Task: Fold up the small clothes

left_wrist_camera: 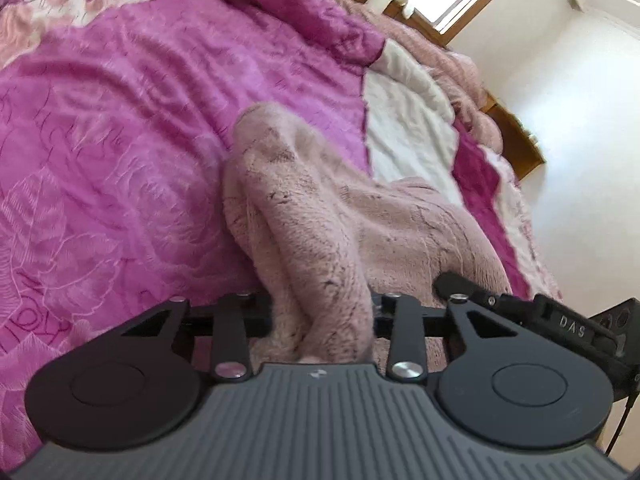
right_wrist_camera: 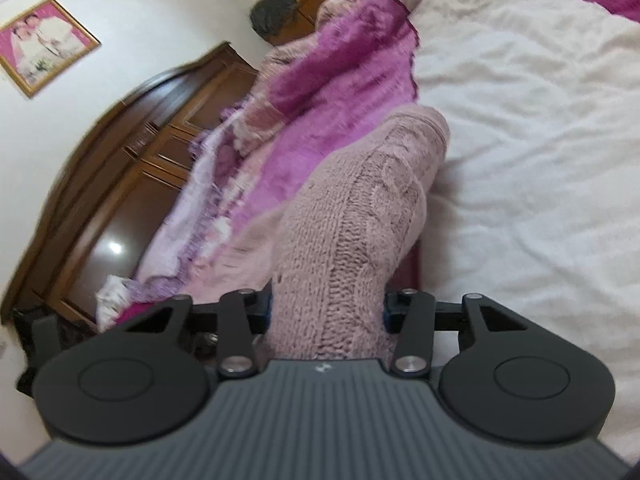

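I have the left tool [left_wrist_camera: 322, 316] clamped on a bunched fold of the pink fuzzy garment [left_wrist_camera: 320, 216]; the cloth fills the gap between its jaws and rises away from them toward the magenta blanket [left_wrist_camera: 140, 128] on the bed. Past the garment's far edge, a white sheet [left_wrist_camera: 404, 120] lies beside the blanket. To the garment's right in the left wrist view, the black body of the right tool sits right against the cloth.

My right tool [right_wrist_camera: 328, 312] is also clamped on the garment [right_wrist_camera: 360, 208], here showing its cable-knit side, packed tight between the jaws and standing up off the bed. On the garment's right lies the white sheet [right_wrist_camera: 520, 140]; on its left the blanket [right_wrist_camera: 320, 92] is rumpled up, and beyond that stands a dark wooden headboard [right_wrist_camera: 132, 168].
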Available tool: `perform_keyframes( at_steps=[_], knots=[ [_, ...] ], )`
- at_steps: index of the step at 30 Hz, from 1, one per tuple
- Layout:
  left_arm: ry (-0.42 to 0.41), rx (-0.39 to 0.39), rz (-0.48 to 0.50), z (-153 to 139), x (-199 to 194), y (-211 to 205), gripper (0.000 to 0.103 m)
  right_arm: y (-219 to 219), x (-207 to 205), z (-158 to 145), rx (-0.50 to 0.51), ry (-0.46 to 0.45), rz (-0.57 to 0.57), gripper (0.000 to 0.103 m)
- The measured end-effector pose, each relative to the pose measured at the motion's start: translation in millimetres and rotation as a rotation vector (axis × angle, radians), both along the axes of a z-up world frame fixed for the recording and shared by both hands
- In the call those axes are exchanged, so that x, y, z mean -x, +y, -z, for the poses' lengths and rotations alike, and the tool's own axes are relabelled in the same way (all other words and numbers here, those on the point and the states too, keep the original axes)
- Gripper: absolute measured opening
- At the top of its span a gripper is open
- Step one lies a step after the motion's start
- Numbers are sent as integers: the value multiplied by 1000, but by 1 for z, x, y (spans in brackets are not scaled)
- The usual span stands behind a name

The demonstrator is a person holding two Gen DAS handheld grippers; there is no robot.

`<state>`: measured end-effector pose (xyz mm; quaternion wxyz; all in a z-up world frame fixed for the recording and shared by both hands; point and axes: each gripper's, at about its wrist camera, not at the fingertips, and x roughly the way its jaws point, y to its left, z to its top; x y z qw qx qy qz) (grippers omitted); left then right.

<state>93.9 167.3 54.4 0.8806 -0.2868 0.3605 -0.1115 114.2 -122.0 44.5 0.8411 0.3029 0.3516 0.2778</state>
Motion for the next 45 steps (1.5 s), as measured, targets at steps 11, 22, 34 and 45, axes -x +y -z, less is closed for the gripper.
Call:
perform_keyframes(
  at_steps=[11,22,34,45],
  knots=[
    [-21,56,86,-25,23,-53,39,-50,41,-37,35,-36,68,46],
    [29,-7,209,-11,48,-133,39,-123,88,4,64,44,178,47],
    [33,-209,226,1,62,-141,49,-123,87,30,96,87,164,56],
    [11,-252,200,-6,74,-135,54,-123,78,24,218,73,139,55]
  ],
)
